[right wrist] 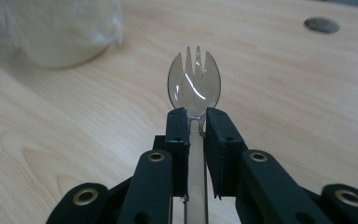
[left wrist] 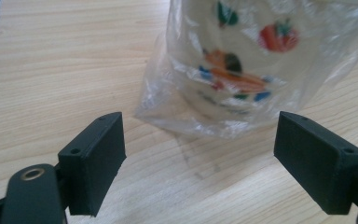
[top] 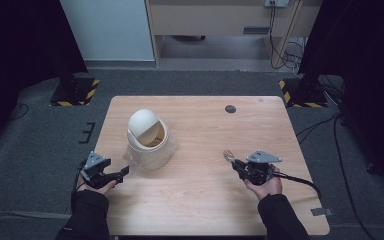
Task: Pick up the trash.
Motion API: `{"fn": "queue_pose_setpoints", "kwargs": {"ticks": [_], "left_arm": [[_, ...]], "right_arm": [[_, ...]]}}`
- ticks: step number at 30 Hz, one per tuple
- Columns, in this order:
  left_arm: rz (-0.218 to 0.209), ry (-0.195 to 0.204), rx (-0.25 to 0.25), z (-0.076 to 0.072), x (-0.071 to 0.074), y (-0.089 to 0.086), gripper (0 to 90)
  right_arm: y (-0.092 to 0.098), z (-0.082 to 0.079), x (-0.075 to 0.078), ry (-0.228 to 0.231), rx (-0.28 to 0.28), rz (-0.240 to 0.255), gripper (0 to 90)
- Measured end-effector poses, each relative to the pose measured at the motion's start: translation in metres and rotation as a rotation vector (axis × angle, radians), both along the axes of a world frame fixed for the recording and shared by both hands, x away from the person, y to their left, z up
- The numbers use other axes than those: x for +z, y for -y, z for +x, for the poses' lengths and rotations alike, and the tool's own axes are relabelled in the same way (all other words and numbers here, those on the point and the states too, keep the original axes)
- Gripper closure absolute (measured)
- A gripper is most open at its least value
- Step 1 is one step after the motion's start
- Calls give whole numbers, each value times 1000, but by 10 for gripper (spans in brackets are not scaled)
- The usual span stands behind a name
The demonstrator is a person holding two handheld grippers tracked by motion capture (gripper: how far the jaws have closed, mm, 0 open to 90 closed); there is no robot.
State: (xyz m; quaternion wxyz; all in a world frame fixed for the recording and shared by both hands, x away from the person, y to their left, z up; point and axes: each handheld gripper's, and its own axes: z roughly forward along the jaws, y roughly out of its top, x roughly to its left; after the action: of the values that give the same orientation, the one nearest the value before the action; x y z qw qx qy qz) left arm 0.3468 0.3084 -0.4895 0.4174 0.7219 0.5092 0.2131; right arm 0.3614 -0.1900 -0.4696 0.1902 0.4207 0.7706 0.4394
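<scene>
Right gripper is clamping a clear plastic spork by its neck, head sticking out, above the light wooden table nr its right edge. Left gripper, jaws standing wide w/ nothing between, is facing the bag-lined white swing-lid bin nr the left edge.
</scene>
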Motion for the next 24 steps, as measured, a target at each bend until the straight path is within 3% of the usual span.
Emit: {"fn": "queue_pose_setpoints", "kwargs": {"ticks": [3,8,15,24], "left_arm": [[2,22,1,-1,3,2,159],[-38,73,10,-4,12,3,159],[-101,213,7,-15,32,6,172],[-154,345,-33,-28,60,18,185]], "right_arm": [[7,1,11,40,-11,54,800],[15,0,30,116,7,108,800],[17,-2,53,187,45,161,800],[6,-6,79,256,94,198,800]]}}
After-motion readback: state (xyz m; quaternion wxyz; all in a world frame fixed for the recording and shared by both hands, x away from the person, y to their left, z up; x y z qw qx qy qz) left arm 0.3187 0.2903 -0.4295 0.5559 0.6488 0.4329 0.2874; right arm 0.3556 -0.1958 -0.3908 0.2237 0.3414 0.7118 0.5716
